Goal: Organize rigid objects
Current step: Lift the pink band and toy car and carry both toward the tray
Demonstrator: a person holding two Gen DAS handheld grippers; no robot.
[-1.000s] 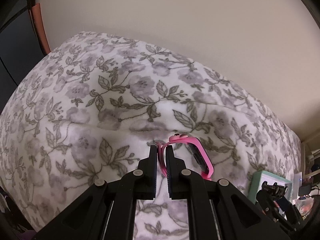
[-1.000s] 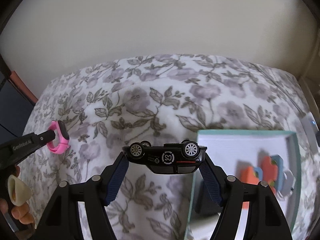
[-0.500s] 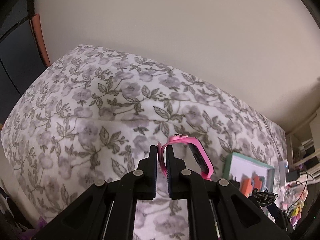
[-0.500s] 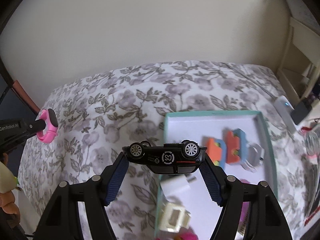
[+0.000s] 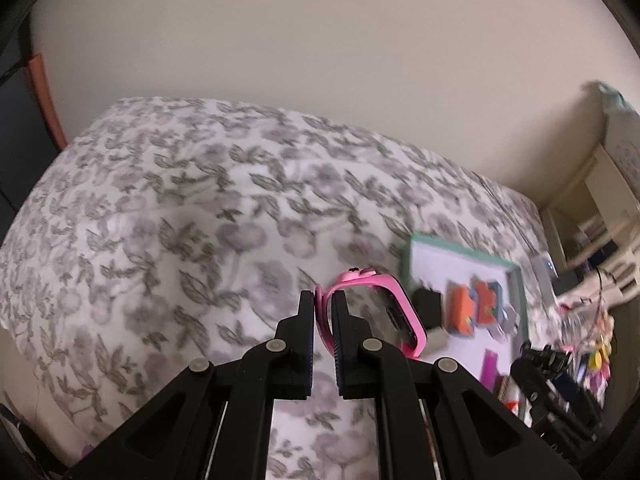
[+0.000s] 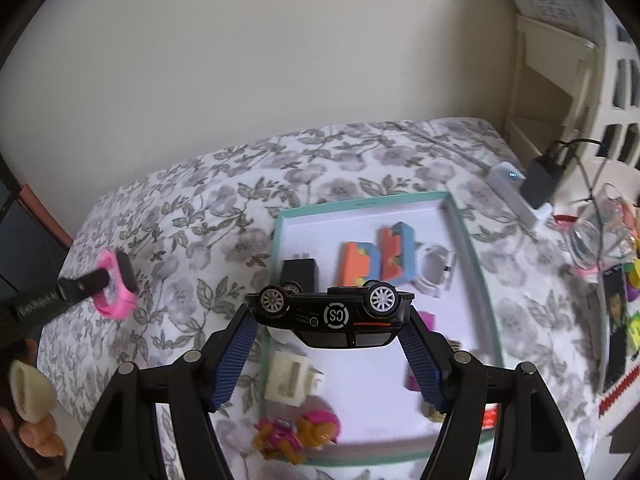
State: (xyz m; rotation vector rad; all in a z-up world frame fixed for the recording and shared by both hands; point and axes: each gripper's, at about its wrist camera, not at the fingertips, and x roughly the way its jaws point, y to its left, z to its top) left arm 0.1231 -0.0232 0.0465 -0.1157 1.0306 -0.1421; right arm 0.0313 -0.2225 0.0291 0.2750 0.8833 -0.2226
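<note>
The right hand-held gripper (image 6: 328,320) pinches an upturned black toy car (image 6: 330,314); the left hand-held gripper (image 5: 323,320) nips a pink watch band (image 5: 376,308). Best lower each over bare floor of the teal-rimmed tray (image 6: 472,240) before letting go.

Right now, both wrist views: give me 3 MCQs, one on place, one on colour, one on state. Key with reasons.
1. Where do the orange-and-blue blocks lie?
A. inside the teal-rimmed tray
B. on the floral bedspread
C. between the right gripper's fingers

2. What colour is the watch band in the left gripper?
A. teal
B. pink
C. orange

3. How does the toy car sit in the right gripper?
A. upright on its wheels
C. nose pointing straight down
B. upside down, wheels up

Key: 1 A, the blocks rest on the tray's white floor; 2 B, the pinched strap is pink in both views; 3 B, the wheels sit on top and the windows below.
</note>
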